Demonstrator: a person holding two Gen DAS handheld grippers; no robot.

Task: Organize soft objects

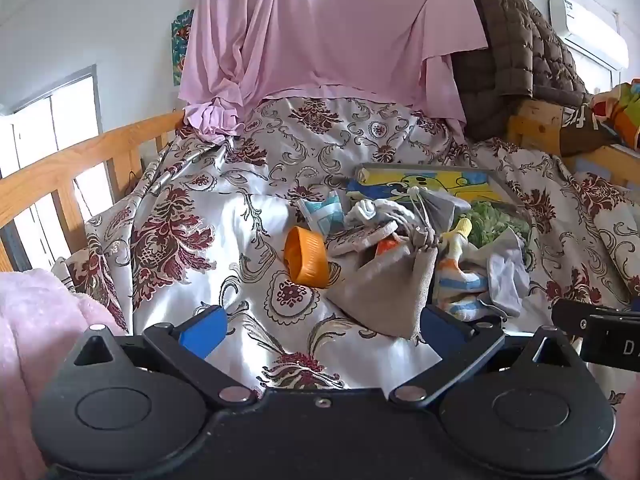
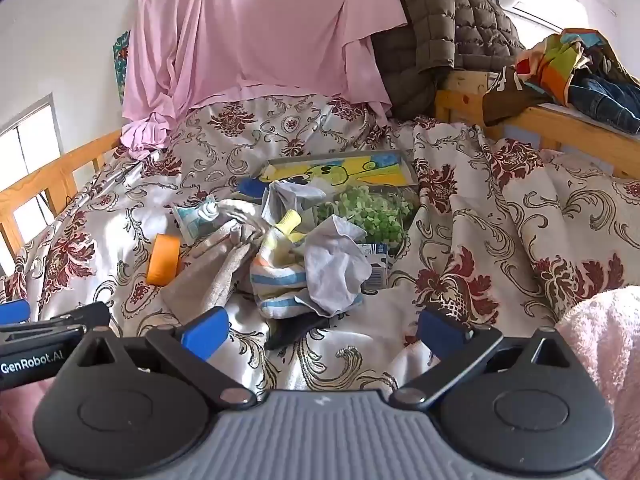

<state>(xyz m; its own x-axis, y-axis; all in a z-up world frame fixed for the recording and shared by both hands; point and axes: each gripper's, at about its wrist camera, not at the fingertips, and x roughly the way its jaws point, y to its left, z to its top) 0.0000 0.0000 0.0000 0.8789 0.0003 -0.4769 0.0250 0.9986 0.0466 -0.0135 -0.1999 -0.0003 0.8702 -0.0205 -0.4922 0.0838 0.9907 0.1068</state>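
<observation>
Both grippers are held open and empty short of a heap of soft things near the middle of the bed.

The left gripper (image 1: 320, 330) is spread wide, and the beige drawstring cloth pouch (image 1: 384, 284) lies just ahead and slightly right of it, its long axis running away toward the headboard end. The right gripper (image 2: 322, 334) is likewise spread, with the crumpled pale grey cloth (image 2: 334, 268) and the striped yellow-and-blue sock (image 2: 276, 270) straight ahead. An orange plastic ring (image 1: 306, 256) rests at the heap's left side. Bare floral satin bedspread (image 1: 180, 220) is left open toward the wooden rail (image 1: 80, 164).
</observation>
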